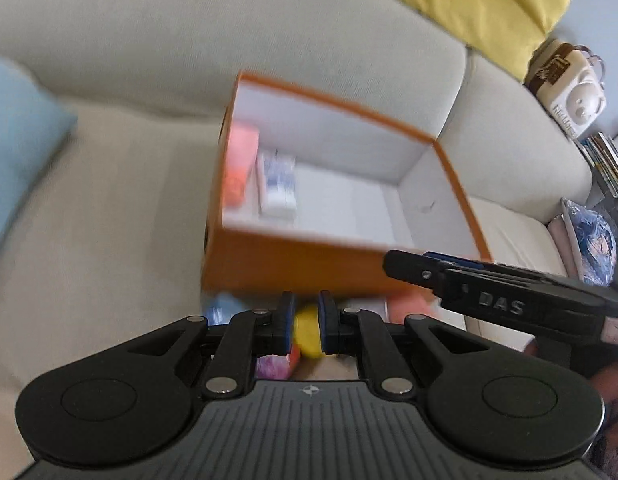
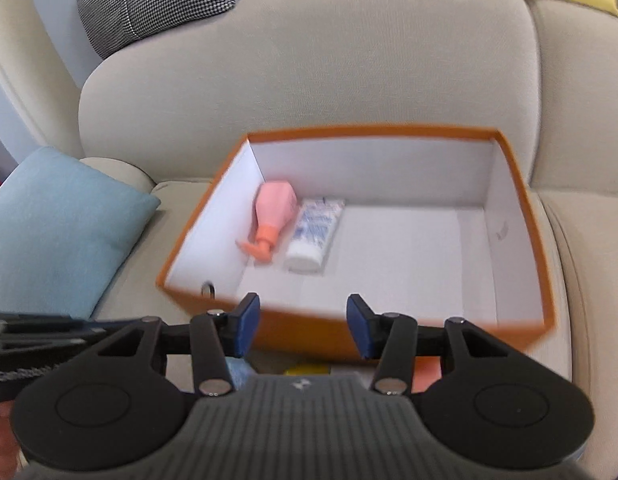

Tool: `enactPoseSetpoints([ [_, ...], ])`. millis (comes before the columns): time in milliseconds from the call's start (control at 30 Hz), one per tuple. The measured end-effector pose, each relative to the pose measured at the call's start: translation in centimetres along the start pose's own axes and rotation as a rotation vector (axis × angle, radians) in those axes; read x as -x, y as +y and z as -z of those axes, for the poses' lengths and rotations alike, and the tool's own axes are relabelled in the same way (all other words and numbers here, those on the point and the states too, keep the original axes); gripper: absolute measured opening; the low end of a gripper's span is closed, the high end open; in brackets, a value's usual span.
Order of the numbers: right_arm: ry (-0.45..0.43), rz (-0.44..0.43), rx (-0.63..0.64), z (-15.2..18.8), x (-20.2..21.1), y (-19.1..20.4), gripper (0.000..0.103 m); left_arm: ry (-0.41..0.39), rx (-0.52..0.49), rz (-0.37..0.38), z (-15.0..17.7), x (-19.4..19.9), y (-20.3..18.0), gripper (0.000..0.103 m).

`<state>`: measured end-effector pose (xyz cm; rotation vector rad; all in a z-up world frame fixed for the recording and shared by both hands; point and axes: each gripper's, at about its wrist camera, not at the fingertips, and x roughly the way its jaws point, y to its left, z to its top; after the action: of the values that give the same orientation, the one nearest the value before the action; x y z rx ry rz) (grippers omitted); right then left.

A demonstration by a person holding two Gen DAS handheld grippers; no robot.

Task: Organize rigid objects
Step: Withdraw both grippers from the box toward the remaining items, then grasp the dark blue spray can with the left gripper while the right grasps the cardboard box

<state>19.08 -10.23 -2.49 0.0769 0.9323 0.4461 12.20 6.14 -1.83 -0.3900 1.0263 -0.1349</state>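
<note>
The left gripper (image 1: 307, 322) is standing with its jaws drawn close, a yellow object (image 1: 307, 332) showing in the narrow gap; whether the pads are gripping it or it is lying beneath them cannot be told. The right gripper (image 2: 303, 326) is standing partly open with nothing between its fingers. Ahead of both sets of fingertips, the orange box (image 2: 525, 208) is sitting on the sofa seat (image 1: 109, 220), evidently serving as the collecting bin. Inside it, beyond the right gripper's left finger, a pink pump bottle (image 2: 273, 210) and a white tube (image 2: 315, 236) are lying side by side against the wall, leaving the remaining floor free. Further coloured items, blurred, are waiting below the fingertips, outside the box's near wall.
</note>
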Motion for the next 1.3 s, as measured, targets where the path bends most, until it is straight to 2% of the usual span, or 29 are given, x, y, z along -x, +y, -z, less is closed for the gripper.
enactPoseSetpoints([
  [100, 0.016, -0.014, -0.019, 2.6, -0.2, 0.1, 0.050, 0.054, 0.063, -0.036, 2.2, -0.9, 0.9, 0.013],
  [167, 0.022, -0.017, -0.013, 4.2, -0.5, 0.6, 0.050, 0.085, 0.094, -0.083, 3.5, -1.5, 1.4, 0.019],
  [300, 0.058, -0.024, 0.008, 7.1, -0.9, 1.3, 0.049, 0.124, 0.162, -0.159, 5.4, -2.4, 2.7, 0.024],
  [367, 0.073, -0.018, 0.013, 8.0, -1.3, 1.5, 0.049, 0.131, 0.193, -0.191, 5.9, -2.8, 3.3, 0.032],
  [500, 0.083, -0.006, 0.044, 8.6, -1.6, 2.2, 0.049, 0.173, 0.262, -0.225, 7.0, -4.4, 4.3, 0.035],
  [600, 0.088, 0.012, 0.090, 9.0, -1.9, 2.9, 0.050, 0.169, 0.293, -0.222, 7.1, -5.0, 4.6, 0.037],
  [767, 0.120, 0.015, 0.123, 9.5, -2.8, 3.3, 0.050, 0.163, 0.317, -0.204, 7.3, -5.8, 4.6, 0.049],
  [867, 0.137, 0.013, 0.157, 9.6, -3.3, 3.7, 0.054, 0.165, 0.319, -0.208, 7.3, -6.3, 4.7, 0.051],
  [1000, 0.153, 0.017, 0.160, 9.6, -4.1, 3.5, 0.053, 0.170, 0.338, -0.194, 7.1, -6.6, 5.3, 0.053],
  [1133, 0.158, 0.001, 0.148, 9.3, -4.5, 3.3, 0.055, 0.171, 0.352, -0.165, 7.1, -7.1, 6.0, 0.055],
  [1300, 0.190, -0.026, 0.186, 9.3, -4.7, 3.6, 0.059, 0.177, 0.357, -0.127, 7.1, -7.4, 6.7, 0.053],
])
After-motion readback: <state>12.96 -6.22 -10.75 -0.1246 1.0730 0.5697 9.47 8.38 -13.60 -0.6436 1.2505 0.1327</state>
